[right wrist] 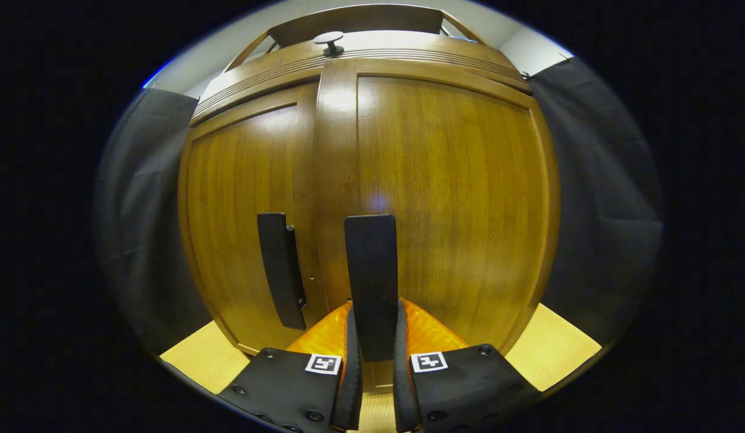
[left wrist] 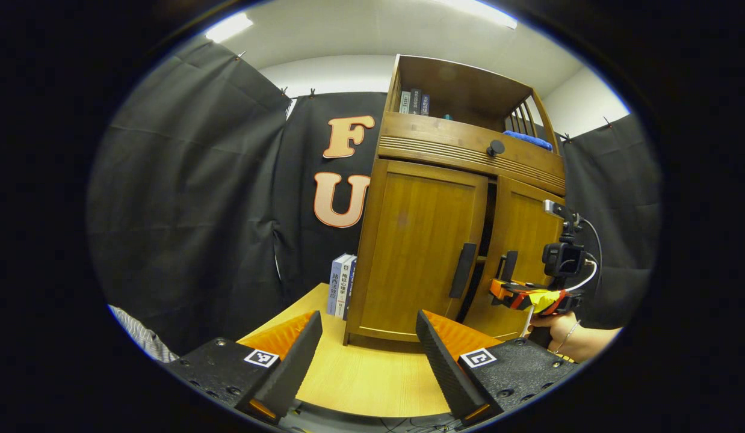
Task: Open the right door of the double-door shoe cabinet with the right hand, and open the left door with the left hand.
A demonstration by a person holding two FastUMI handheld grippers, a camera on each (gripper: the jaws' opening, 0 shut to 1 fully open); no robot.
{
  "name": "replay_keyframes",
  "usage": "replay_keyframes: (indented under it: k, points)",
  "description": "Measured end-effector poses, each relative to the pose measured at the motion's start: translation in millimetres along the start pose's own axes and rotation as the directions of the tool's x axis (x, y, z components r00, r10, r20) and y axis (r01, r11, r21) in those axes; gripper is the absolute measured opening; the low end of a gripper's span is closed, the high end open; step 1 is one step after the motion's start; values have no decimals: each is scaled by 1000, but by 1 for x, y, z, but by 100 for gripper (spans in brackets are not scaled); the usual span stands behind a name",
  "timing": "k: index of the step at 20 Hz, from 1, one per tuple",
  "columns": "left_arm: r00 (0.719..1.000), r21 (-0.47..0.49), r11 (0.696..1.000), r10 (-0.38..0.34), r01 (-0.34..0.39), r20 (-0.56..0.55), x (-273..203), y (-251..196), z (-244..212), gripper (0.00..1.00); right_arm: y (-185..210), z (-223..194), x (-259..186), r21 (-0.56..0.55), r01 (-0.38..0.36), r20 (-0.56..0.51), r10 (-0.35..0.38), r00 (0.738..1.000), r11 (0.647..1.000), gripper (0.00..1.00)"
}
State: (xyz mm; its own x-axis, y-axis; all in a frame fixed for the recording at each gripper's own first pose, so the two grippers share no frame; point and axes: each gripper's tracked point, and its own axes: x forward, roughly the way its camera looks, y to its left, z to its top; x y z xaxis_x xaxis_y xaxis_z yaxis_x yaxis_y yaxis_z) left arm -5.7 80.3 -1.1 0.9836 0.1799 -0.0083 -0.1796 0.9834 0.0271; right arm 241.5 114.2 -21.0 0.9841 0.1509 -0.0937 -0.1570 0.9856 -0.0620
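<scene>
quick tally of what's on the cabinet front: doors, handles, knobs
wooden cabinet doors: 2 (left, right)
dark vertical bar handles: 2 (left, right)
round dark knob on the drawer: 1
total: 5

Count on inspection. Shoe cabinet (left wrist: 445, 198): one. Doors: two, the left door (left wrist: 417, 252) and the right door (left wrist: 520, 258). Dark bar handles: two, one on the left door (left wrist: 463, 270) and one on the right door (left wrist: 508, 265). Round knob (left wrist: 496, 147) on the band above the doors: one. Books on the open top shelf (left wrist: 414, 101): three. Books standing on the surface beside the cabinet (left wrist: 341, 285): two. Blue cloth (left wrist: 529, 139) on the shelf: one. Hand-held grippers: two, left hand-held gripper (left wrist: 366, 337) and right hand-held gripper (right wrist: 375, 355)
</scene>
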Motion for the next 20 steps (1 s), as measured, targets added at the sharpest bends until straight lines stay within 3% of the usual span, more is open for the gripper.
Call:
replay_keyframes:
  k: [1, 2, 3, 7, 9, 17, 19, 20]
  points:
    - [1000, 1, 1000, 0, 0, 2, -2, 0, 1, 95, -3, -1, -9, 1, 10, 6, -10, 1000, 1000, 29]
    - [1000, 1, 1000, -1, 1, 4, -4, -1, 2, 95, -6, -2, -16, 1, 17, 10, -17, 1000, 1000, 24]
    - [1000, 2, 1000, -1, 1, 8, -5, -2, 4, 95, -8, -2, -23, 0, 23, 10, -23, 1000, 1000, 29]
    - [1000, 4, 1000, -11, 10, 13, -12, -10, 5, 98, -18, -4, -45, 2, 24, -6, -24, 1000, 1000, 29]
    - [1000, 0, 1000, -25, 25, 9, -14, -17, 6, 92, -25, -8, -59, -1, 27, -4, -27, 1000, 1000, 29]
    - [997, 2, 997, -73, 73, 7, -26, -46, 5, 94, -51, -14, -99, 3, 58, 9, -58, 998, 998, 29]
    - [997, 1, 997, -79, 79, 8, -28, -50, 5, 92, -58, -15, -111, -2, 63, 10, -63, 998, 998, 33]
    - [997, 0, 997, -82, 82, 5, -30, -53, 4, 92, -62, -16, -110, -2, 67, 18, -67, 998, 998, 19]
